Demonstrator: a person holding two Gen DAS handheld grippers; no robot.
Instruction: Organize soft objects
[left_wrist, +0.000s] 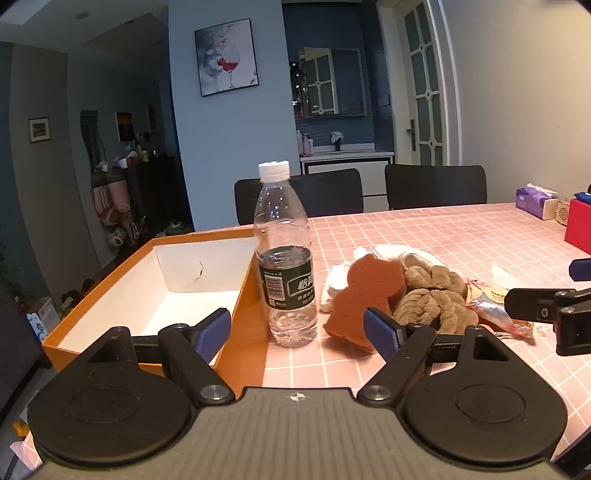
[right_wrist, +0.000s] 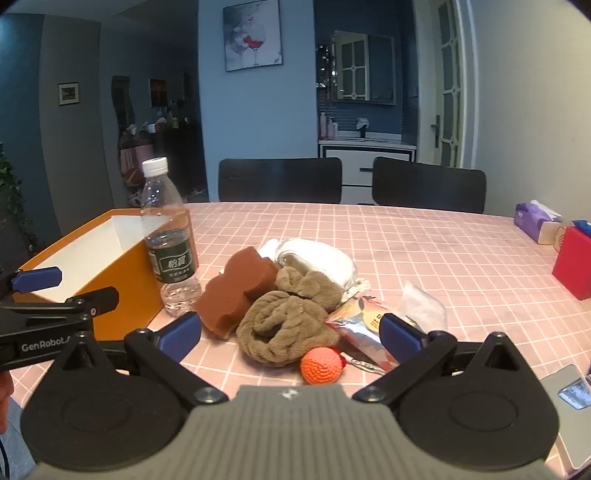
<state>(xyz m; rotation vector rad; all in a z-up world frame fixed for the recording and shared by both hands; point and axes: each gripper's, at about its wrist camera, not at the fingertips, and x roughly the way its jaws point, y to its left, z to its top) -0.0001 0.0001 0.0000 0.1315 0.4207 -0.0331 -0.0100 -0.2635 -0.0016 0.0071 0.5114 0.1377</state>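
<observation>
A pile of soft things lies on the pink checked tablecloth (right_wrist: 406, 236): a brown sponge (right_wrist: 236, 291), a brown towel (right_wrist: 284, 325), a white cloth (right_wrist: 321, 258) and an orange knitted ball (right_wrist: 321, 365). The sponge (left_wrist: 362, 295) and towel (left_wrist: 432, 295) also show in the left wrist view. An orange box (left_wrist: 155, 288) with a white inside stands left of the pile. My left gripper (left_wrist: 297, 334) is open and empty, in front of a water bottle (left_wrist: 286, 258). My right gripper (right_wrist: 290, 332) is open and empty, just in front of the towel and ball.
The water bottle (right_wrist: 170, 240) stands between the box (right_wrist: 92, 266) and the pile. A foil snack packet (right_wrist: 365, 328) and a clear bag (right_wrist: 421, 306) lie right of the towel. A tissue pack (right_wrist: 535, 221) and red box (right_wrist: 572, 262) sit far right. Two black chairs (right_wrist: 280, 181) stand behind the table.
</observation>
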